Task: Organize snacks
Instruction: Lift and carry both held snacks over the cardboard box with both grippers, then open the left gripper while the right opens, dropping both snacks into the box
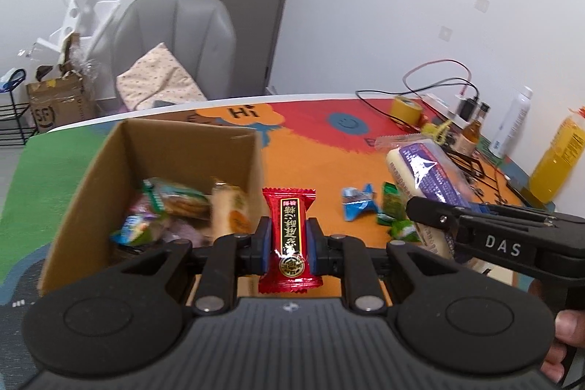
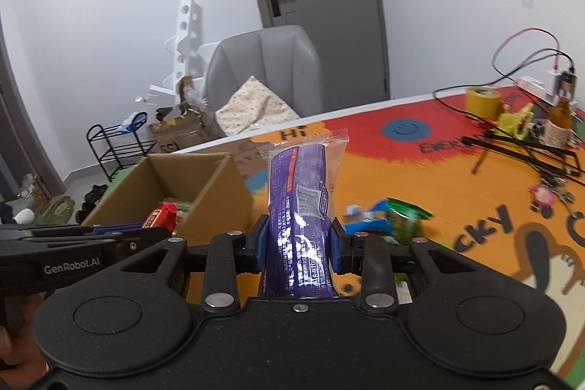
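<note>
My left gripper (image 1: 289, 240) is shut on a red candy packet (image 1: 289, 229), held upright just right of the open cardboard box (image 1: 91, 178). The box holds several snack packets (image 1: 175, 207). My right gripper (image 2: 298, 243) is shut on a long purple snack pack (image 2: 299, 192), held above the mat to the right of the box (image 2: 219, 192). In the left wrist view the right gripper (image 1: 435, 225) and its purple pack (image 1: 427, 170) show at the right. A blue packet (image 1: 356, 203) and green packets (image 1: 393, 207) lie on the mat.
A colourful mat (image 2: 438, 178) covers the table. At the far right stand a yellow tape roll (image 2: 482, 100), a brown bottle (image 2: 561, 119), cables and a power strip (image 2: 535, 84). A white spray can (image 1: 512, 123) and a yellow bottle (image 1: 559, 159) stand there too. A grey chair (image 2: 270, 68) is behind the table.
</note>
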Demonstrator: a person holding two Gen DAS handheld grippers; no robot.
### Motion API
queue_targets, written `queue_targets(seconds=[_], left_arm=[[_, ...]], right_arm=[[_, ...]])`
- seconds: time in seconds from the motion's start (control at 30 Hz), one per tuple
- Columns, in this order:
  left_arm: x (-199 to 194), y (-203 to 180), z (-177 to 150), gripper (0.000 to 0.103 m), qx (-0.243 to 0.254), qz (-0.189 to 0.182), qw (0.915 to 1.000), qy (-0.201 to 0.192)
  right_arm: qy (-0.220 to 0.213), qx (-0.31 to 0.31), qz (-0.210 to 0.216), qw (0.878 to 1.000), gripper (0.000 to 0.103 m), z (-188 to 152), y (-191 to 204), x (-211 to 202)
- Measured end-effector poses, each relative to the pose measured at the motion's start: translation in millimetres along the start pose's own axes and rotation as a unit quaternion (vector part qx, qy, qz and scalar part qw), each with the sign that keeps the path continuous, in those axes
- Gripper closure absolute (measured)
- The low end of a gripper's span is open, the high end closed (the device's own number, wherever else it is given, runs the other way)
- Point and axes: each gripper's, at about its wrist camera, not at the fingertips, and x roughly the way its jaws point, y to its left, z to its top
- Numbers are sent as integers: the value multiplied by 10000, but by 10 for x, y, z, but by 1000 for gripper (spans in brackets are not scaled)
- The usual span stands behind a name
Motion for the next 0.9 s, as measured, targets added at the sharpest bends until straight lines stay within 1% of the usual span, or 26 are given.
queue_targets(seconds=[0.3, 0.47, 0.63, 0.7, 0.9], left_arm=[[-31, 407, 41, 85, -227, 255, 9994, -5], [-20, 596, 58, 85, -357, 311, 9989, 28], [-62, 727, 83, 84, -469, 352, 9983, -44], [-87, 761, 95, 81, -482, 365, 9981, -62], [-201, 846, 111, 81, -563, 360, 9977, -144]], right_arm=[[-72, -118, 323, 9994, 73, 107, 337, 137], [-85, -235, 497, 9985, 73, 139, 506, 207], [-77, -330, 628, 9975, 73, 148, 646, 254], [-75, -348, 667, 9971, 73, 153, 687, 273], [-132, -437, 805, 9957, 73, 181, 813, 315]])
